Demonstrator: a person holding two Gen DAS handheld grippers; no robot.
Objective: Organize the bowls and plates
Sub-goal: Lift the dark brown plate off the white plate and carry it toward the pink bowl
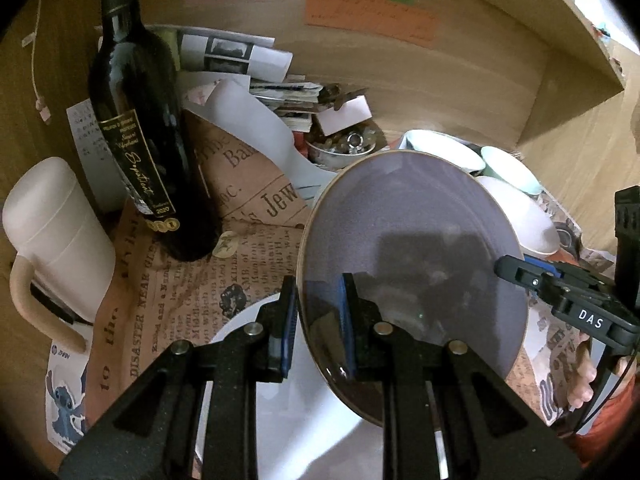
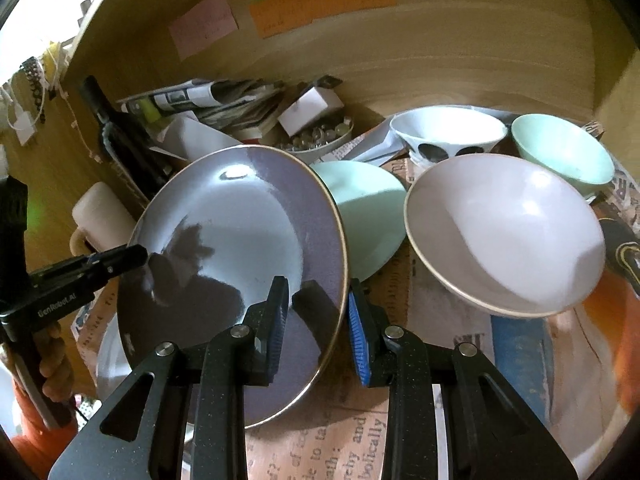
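Pinching the near-left rim of a glossy purple-grey ceramic plate with a thin tan edge [image 1: 412,248], the left gripper [image 1: 318,320] is holding the dish tilted up off a round white plate [image 1: 288,420] lying on the newspaper-print brown paper [image 1: 192,288] that covers the wooden shelf. Its blue-padded fingers are sitting one on each face of the rim, pressed against it.

At the opposite edge, the right gripper [image 2: 320,320] is straddling the same rim with its fingers spread: the left pad is lying over the plate's face, while the right blue pad [image 2: 357,336] is standing clear of the edge.

Behind the raised plate, a flat mint-green plate [image 2: 368,216] is resting on the paper. Just beside it, a wide pale-pink bowl [image 2: 504,236] is sitting tilted, with a white bowl marked with dark ovals [image 2: 444,136] and a small mint-green bowl [image 2: 560,152] farther back.

A dark wine bottle [image 1: 140,132] and a lidded white mug [image 1: 52,236] are standing to the left.
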